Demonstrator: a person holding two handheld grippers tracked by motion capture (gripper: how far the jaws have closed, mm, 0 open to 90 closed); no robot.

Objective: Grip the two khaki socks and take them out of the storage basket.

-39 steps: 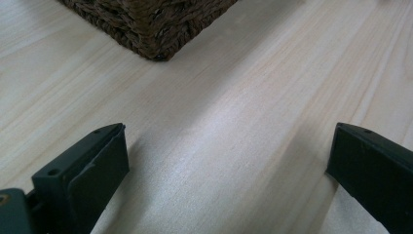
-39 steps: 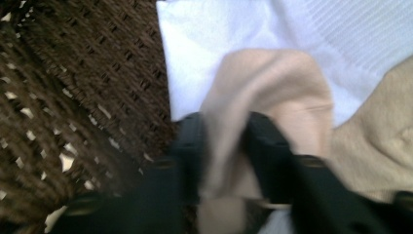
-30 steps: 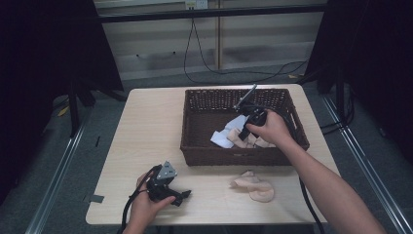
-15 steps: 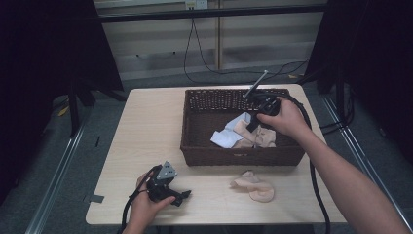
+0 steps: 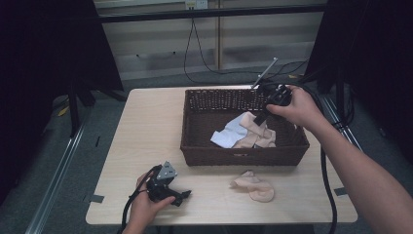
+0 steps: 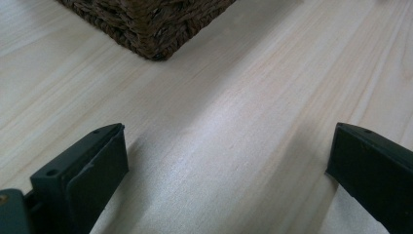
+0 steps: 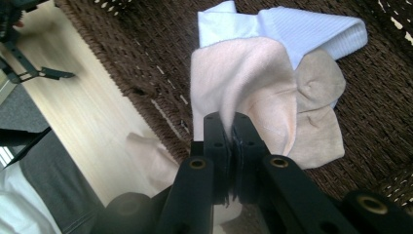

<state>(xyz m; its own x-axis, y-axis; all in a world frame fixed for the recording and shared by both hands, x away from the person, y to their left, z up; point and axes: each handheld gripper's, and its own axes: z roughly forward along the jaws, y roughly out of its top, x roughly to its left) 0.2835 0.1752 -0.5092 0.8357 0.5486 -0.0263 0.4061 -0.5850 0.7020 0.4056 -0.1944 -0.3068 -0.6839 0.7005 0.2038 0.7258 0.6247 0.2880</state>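
High view: right of centre, the right gripper point(image 5: 261, 116) pinches a peach sock point(image 5: 253, 127) over the wicker basket point(image 5: 243, 155); lower left, the left gripper point(image 5: 181, 196) rests on the table point(image 5: 146, 126).

Left gripper view: its jaws stand wide apart over bare wood.

Right gripper view: jaws clamp the sock's edge at centre.

A lab or recording studio, not a home: a bare wooden surface point(image 5: 146, 146) stands on grey floor point(image 5: 58, 165) between black curtains point(image 5: 44, 58), with cables point(image 5: 195, 53) hanging down the far slatted wall point(image 5: 156, 44) and metal rails point(image 5: 53, 190) alongside.
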